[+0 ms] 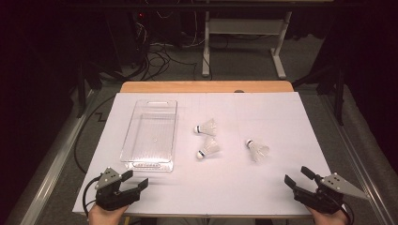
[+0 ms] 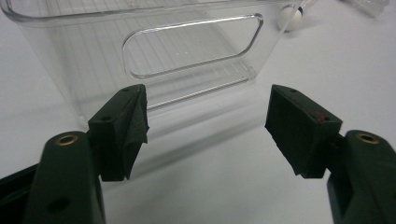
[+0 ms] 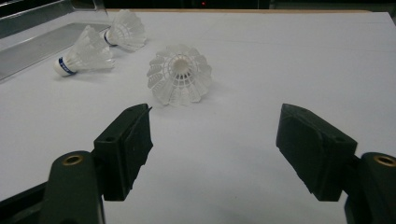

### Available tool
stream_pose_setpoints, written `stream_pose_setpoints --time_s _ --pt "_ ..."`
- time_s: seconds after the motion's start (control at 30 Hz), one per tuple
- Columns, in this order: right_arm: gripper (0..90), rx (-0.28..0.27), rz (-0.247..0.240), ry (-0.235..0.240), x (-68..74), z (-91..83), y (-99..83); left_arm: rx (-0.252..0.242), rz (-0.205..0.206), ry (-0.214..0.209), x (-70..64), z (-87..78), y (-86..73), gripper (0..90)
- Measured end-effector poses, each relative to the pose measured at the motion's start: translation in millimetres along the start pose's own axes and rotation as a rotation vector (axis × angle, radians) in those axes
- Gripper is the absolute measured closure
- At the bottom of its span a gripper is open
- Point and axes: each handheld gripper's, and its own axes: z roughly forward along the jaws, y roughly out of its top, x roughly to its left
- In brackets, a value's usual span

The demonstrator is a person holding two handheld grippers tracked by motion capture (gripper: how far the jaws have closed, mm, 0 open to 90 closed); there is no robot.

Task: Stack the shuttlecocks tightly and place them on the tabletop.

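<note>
Both grippers sit at the near edge, jaws wide, empty — left gripper (image 1: 133,180) facing the bin (image 1: 151,134), right gripper (image 1: 296,177) facing the nearest shuttlecock (image 3: 180,74), skirt toward it, cork pointing away, up-left.

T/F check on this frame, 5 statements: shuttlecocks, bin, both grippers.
1. Three shuttlecocks lie on the table: the far one, the middle one and the right one. True.
2. The clear bin holds a shuttlecock. False: nothing lies in it.
3. The right gripper is open, holding nothing. True.
4. The left gripper is clamped on the bin's rim. False: it is open, short of the bin.
5. The shuttlecocks lie left of the bin. False: they lie to its right.
</note>
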Motion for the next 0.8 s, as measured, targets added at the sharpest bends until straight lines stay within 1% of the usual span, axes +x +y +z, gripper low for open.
stream_pose_setpoints --time_s 0.1,0.17,0.23,0.33,0.47,0.57,0.67,0.8 --pt "27.3 0.002 -0.002 0.002 -0.2 0.7 0.2 -0.009 -0.011 0.0 2.0 0.1 -0.8 30.3" --pt "27.1 0.001 0.003 0.006 -0.4 0.9 0.4 -0.004 -0.008 0.011 2.6 1.2 -0.8 29.9" --pt "25.9 -0.003 0.018 0.015 -1.0 1.6 0.9 -0.004 -0.007 0.014 2.2 1.1 -1.0 30.0" --pt "25.9 -0.003 0.017 0.013 -0.6 2.3 1.6 -0.011 -0.001 0.017 1.5 0.5 -1.2 30.0" --pt "25.9 -0.012 0.012 0.009 -0.3 2.4 2.6 -0.03 -0.008 0.012 2.8 -0.7 -1.3 29.9" --pt "25.9 -0.012 0.01 0.008 0.5 2.7 2.8 -0.027 -0.011 0.007 2.4 0.3 -1.5 29.8" --pt "25.9 -0.016 0.007 0.008 1.7 2.6 3.7 -0.025 -0.004 0.006 1.1 1.3 -1.4 29.8" --pt "26.0 -0.013 0.002 0.009 5.3 3.2 5.5 -0.025 -0.01 0.001 1.6 1.5 -1.3 29.8"
